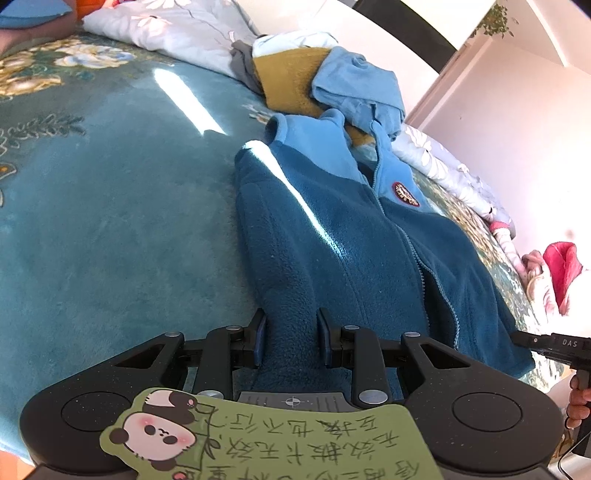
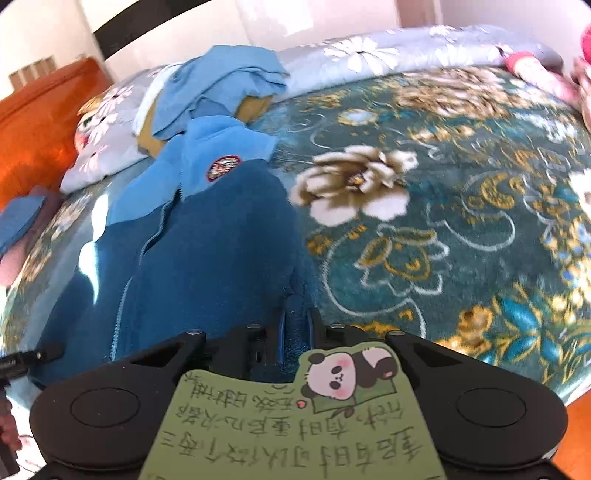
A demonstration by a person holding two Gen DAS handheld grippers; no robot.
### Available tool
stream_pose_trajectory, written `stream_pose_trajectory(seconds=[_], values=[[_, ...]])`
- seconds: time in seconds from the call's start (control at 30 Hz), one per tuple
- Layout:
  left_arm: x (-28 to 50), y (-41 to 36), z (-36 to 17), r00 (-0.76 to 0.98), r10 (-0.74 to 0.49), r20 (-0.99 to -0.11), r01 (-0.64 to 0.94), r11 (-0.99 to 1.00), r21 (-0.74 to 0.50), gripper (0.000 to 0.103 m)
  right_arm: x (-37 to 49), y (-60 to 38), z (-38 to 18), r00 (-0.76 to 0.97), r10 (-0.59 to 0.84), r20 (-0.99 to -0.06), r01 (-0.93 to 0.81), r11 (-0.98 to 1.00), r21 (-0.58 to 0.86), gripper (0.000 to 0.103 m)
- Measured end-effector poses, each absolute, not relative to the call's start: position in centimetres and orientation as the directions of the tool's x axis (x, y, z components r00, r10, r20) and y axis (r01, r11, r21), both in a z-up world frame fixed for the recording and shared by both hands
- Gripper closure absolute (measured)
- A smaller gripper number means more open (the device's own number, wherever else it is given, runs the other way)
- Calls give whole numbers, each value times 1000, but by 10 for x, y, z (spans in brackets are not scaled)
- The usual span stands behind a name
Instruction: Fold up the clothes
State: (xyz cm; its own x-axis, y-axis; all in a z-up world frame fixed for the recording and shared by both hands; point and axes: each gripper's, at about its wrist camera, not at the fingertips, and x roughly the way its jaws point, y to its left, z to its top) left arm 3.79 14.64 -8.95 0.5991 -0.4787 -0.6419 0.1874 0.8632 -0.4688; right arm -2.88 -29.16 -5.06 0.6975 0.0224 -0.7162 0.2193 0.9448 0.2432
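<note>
A two-tone blue fleece jacket with a zip and a round chest badge lies flat on the teal floral blanket. My left gripper sits at the jacket's near hem on its left side, fingers a hand-width apart with fleece between them. My right gripper is at the hem on the jacket's right side, fingers narrowly closed on the fleece edge. The tip of the right gripper shows at the right edge of the left wrist view.
A pile of light blue and mustard clothes lies beyond the jacket's collar, also in the right wrist view. A grey floral quilt lies along the far side. Pink clothes lie at the right. An orange headboard stands on the left.
</note>
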Motion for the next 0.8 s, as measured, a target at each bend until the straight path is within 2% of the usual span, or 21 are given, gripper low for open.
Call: stream_pose_trajectory(seconds=[0.23, 0.4, 0.43, 0.47, 0.6, 0.63, 0.67, 0.73, 0.8], values=[[34, 155, -88, 608, -480, -633, 180, 859, -480, 78, -26, -297, -68, 674, 43, -737, 229, 937, 265, 82], [36, 167, -56, 672, -447, -591, 204, 878, -433, 76, -24, -301, -69, 671, 45, -740, 237, 933, 271, 82], [40, 167, -47, 683, -449, -576, 224, 879, -420, 70, -24, -302, -64, 679, 39, -733, 227, 939, 260, 82], [46, 165, -40, 691, -453, -563, 244, 880, -409, 59, -24, -302, -59, 687, 34, -726, 217, 944, 249, 82], [104, 136, -8, 690, -504, -519, 333, 858, -390, 57, -11, -309, -42, 714, 29, -699, 213, 943, 257, 74], [122, 124, -1, 683, -526, -507, 353, 845, -402, 52, -6, -310, -40, 718, 30, -695, 211, 943, 259, 74], [141, 113, 7, 674, -548, -496, 371, 831, -414, 41, 1, -310, -38, 721, 35, -692, 205, 943, 262, 74], [180, 83, 21, 651, -594, -473, 417, 800, -431, 37, 14, -311, -36, 726, 51, -686, 189, 944, 270, 70], [217, 48, 33, 636, -612, -470, 473, 790, -389, 31, 30, -313, -35, 731, 67, -679, 169, 946, 276, 70]])
